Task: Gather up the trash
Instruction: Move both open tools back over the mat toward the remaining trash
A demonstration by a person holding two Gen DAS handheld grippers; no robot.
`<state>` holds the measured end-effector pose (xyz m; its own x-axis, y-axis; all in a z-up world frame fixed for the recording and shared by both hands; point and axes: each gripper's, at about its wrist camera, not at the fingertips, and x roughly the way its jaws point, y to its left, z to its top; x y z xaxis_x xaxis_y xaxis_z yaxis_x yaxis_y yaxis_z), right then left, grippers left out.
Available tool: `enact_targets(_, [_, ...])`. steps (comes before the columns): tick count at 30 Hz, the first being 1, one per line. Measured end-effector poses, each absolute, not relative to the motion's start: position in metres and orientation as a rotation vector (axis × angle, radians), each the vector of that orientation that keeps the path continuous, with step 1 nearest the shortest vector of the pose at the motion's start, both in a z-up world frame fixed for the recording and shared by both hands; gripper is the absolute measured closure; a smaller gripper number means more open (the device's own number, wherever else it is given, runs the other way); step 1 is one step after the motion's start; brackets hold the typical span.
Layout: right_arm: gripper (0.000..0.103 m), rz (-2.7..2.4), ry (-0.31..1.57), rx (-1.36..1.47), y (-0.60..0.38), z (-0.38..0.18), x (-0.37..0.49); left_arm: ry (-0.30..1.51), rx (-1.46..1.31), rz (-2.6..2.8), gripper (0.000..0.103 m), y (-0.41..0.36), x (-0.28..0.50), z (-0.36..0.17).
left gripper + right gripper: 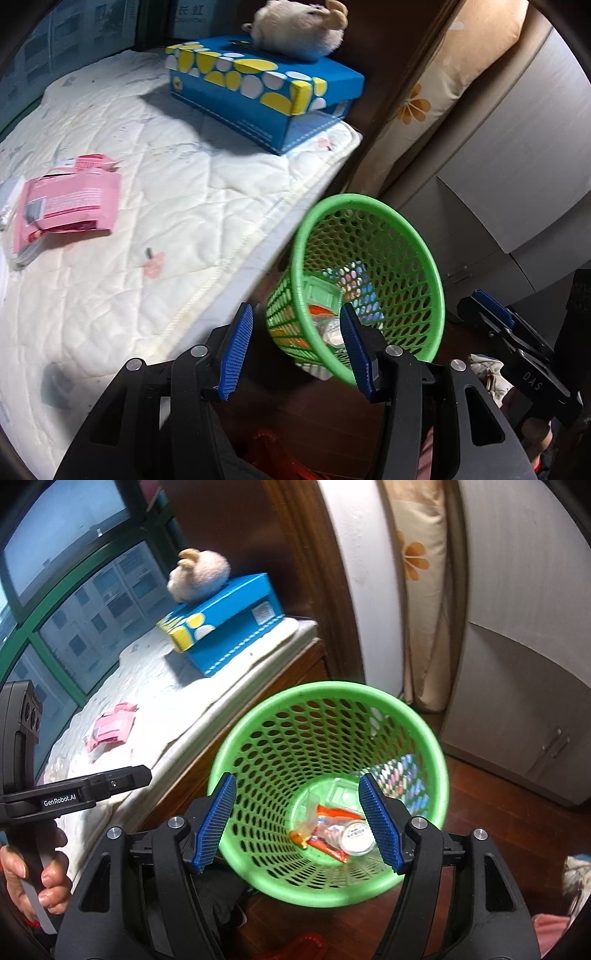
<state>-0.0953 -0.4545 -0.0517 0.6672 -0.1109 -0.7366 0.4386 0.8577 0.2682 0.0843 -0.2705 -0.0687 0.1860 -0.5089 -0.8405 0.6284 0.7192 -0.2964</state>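
A green mesh basket [369, 201] [332, 686] stands on the wooden floor beside the bed. At its bottom lie an orange wrapper [332, 847], a clear bottle with a white cap [356, 836] and clear plastic packaging [341, 794]. My left gripper [295, 350] hangs open just above the basket's near rim, nothing between its blue pads. My right gripper [298, 823] is open over the basket's mouth, also empty. A pink wrapper [70, 206] [110, 731] lies flat on the white quilted mattress [177, 206], well left of both grippers.
A blue dotted tissue box [258, 88] with a plush toy [303, 29] on it sits at the mattress's far corner. A flowered pillow [436, 92] and a grey wardrobe [517, 147] stand behind the basket. A hand [33, 878] holds the left gripper's handle.
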Motion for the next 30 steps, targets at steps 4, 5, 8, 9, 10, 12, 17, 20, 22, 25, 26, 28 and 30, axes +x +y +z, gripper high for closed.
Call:
enact_targets(4, [0.027, -0.257, 0.794, 0.405, -0.432, -0.046, -0.074, 1.123, 0.083, -0.743, 0.055, -0.233, 0.097, -0.063])
enact_targets(5, [0.026, -0.233, 0.796, 0.397, -0.427, -0.045, -0.068, 1.120, 0.072, -0.726, 0.054, -0.223, 0.100, -0.062])
enact_targets(8, [0.023, -0.175, 0.811, 0.345, -0.407, -0.041, -0.047, 1.113, 0.039, -0.675, 0.054, -0.195, 0.109, -0.058])
enact_targets(9, [0.021, -0.150, 0.815, 0.326, -0.401, -0.039, -0.040, 1.112, 0.029, -0.661, 0.054, -0.186, 0.111, -0.058])
enact_targets(10, [0.021, -0.124, 0.819, 0.312, -0.395, -0.038, -0.033, 1.108, 0.020, -0.647, 0.052, -0.178, 0.113, -0.056])
enact_targets(12, [0.019, -0.067, 0.827, 0.281, -0.384, -0.034, -0.018, 1.095, 0.011, -0.613, 0.049, -0.160, 0.118, -0.053])
enact_targets(17, [0.010, 0.088, 0.843, 0.182, -0.354, -0.024, 0.024, 1.083, -0.036, -0.548, 0.046, -0.115, 0.130, -0.047])
enact_targets(20, [0.007, 0.187, 0.867, 0.105, -0.334, -0.022, 0.052, 1.074, -0.066, -0.510, 0.040, -0.091, 0.140, -0.044])
enact_targets(22, [0.007, 0.234, 0.877, 0.035, -0.318, -0.023, 0.070, 1.072, -0.078, -0.485, 0.040, -0.075, 0.144, -0.043])
enact_targets(25, [0.005, 0.328, 0.896, -0.046, -0.296, -0.026, 0.098, 1.076, -0.095, -0.447, 0.036, -0.054, 0.151, -0.045])
enact_targets(26, [0.005, 0.350, 0.898, -0.075, -0.289, -0.027, 0.107, 1.078, -0.102, -0.432, 0.034, -0.047, 0.153, -0.045])
enact_targets(28, [0.005, 0.405, 0.914, -0.111, -0.278, -0.031, 0.127, 1.077, -0.116, -0.409, 0.034, -0.034, 0.158, -0.046])
enact_targets(30, [0.004, 0.451, 0.922, -0.160, -0.268, -0.035, 0.145, 1.074, -0.123, -0.389, 0.029, -0.022, 0.161, -0.047])
